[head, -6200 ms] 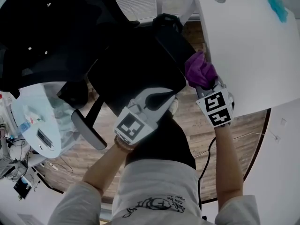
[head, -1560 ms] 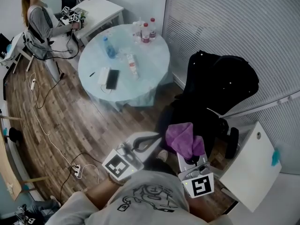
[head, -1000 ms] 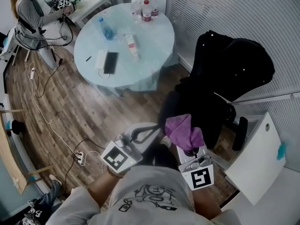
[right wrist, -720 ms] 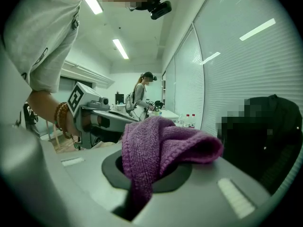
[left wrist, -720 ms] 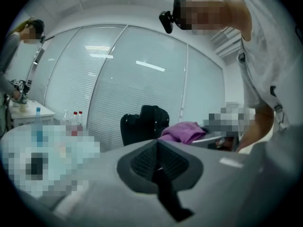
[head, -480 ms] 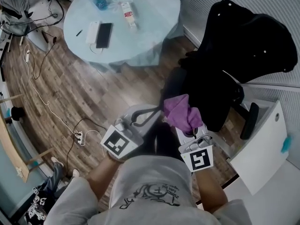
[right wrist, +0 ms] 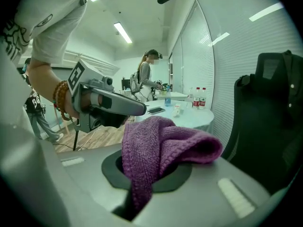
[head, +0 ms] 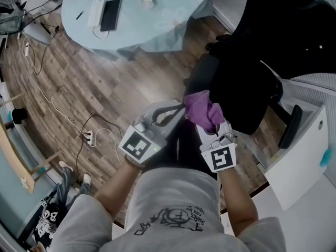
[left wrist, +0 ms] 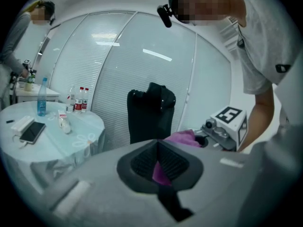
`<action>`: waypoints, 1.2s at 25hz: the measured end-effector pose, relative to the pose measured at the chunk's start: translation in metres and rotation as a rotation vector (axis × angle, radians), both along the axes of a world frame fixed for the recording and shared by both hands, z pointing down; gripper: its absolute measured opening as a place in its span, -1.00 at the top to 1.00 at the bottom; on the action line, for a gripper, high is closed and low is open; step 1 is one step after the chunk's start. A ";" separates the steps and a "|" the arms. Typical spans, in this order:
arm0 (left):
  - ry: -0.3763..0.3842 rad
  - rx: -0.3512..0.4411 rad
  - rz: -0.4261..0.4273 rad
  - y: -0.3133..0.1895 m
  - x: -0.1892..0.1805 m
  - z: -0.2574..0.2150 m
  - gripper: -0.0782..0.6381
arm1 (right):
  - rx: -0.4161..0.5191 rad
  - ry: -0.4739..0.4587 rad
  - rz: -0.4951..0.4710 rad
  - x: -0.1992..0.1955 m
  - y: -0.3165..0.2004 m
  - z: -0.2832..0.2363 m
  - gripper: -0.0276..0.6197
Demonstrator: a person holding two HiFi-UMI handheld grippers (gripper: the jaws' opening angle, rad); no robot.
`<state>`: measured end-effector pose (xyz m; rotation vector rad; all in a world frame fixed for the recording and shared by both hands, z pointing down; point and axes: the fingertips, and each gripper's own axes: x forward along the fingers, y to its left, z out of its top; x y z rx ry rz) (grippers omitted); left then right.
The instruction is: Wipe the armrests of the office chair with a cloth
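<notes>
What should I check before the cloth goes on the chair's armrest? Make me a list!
1. Cloth gripped: ok. The purple cloth is pinched in the right gripper.
2. Enough cloth to wipe with: ok. A thick fold sticks out past the jaws.
3. Left gripper empty: ok. Its jaws are together with nothing between them.
4. Armrest in sight: ok. It shows at the right of the black chair.
5. Cloth on the armrest: not ok. The cloth is apart from it.
6. Left gripper clear of the cloth: cannot tell. Its tip sits right beside the cloth.
</notes>
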<state>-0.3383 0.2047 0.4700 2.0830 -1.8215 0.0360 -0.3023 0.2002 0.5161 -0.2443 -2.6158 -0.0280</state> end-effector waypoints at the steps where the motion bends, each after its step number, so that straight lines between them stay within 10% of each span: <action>1: 0.002 -0.004 -0.001 0.001 0.000 0.006 0.78 | -0.003 0.010 -0.005 0.000 0.002 0.009 0.82; 9: 0.007 -0.031 0.016 0.003 0.005 0.036 0.78 | -0.001 0.166 -0.076 0.006 0.018 0.099 0.82; 30: 0.023 -0.064 0.037 0.005 0.004 0.043 0.78 | 0.047 0.182 -0.070 -0.036 -0.056 0.108 0.82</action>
